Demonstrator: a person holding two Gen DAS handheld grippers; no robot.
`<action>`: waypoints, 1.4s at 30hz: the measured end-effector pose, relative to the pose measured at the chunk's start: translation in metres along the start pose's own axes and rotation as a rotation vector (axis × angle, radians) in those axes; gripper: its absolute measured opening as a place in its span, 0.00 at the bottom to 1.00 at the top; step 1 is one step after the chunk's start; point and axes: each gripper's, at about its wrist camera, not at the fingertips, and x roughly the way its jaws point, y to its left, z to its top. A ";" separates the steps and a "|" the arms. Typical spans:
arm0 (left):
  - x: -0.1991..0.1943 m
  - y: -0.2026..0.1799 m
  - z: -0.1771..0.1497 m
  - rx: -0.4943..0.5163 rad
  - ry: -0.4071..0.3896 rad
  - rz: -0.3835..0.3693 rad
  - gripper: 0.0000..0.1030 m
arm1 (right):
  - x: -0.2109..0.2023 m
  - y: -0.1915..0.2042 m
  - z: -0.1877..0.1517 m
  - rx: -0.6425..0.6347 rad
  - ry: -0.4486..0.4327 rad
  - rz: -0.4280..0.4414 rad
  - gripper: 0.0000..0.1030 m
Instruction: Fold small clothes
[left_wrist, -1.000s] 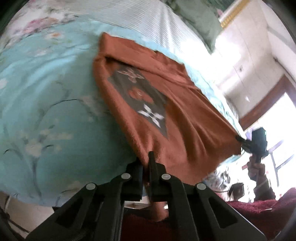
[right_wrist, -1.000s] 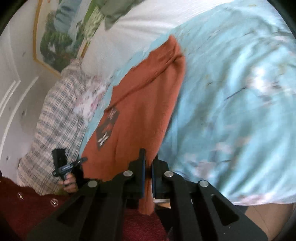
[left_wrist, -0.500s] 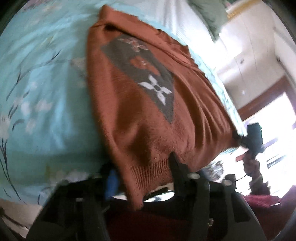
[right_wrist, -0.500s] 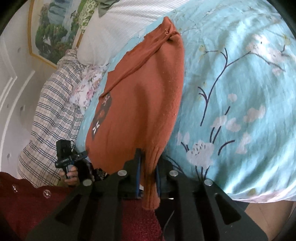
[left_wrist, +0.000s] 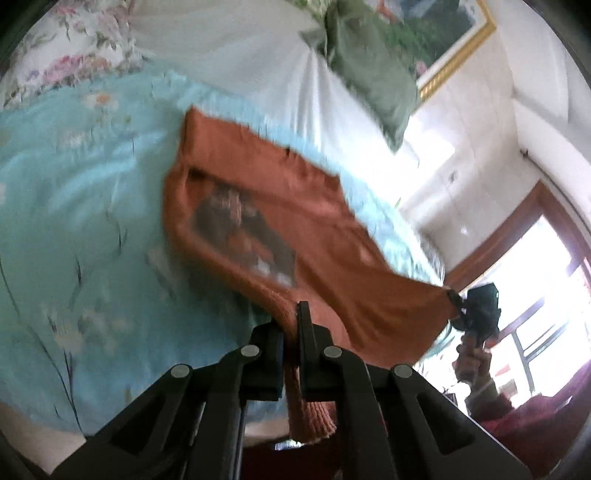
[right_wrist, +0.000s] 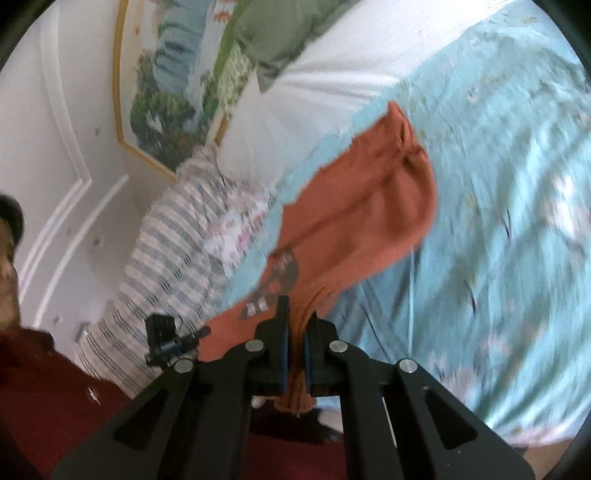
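The sweater (left_wrist: 325, 236) is rust-orange with a dark grey patch, its motif blurred, perhaps white crosses. At its nine o'clock the bedspread (left_wrist: 74, 221) is pale turquoise with white blossoms on dark stems.

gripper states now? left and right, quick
Left gripper: closed on the ribbed hem of the orange sweater.
Right gripper: closed on the sweater's hem at the other bottom corner.

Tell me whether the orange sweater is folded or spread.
Spread, unfolded: the orange sweater stretches from the bed to both hem corners, pinched by left gripper and right gripper.
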 end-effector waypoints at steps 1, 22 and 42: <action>0.001 0.000 0.011 0.004 -0.023 0.005 0.03 | 0.000 0.002 0.009 -0.005 -0.022 0.002 0.07; 0.170 0.083 0.244 -0.115 -0.100 0.271 0.04 | 0.178 -0.070 0.255 0.030 -0.039 -0.314 0.07; 0.258 0.021 0.173 0.052 0.179 0.167 0.22 | 0.233 -0.042 0.198 -0.196 0.162 -0.400 0.28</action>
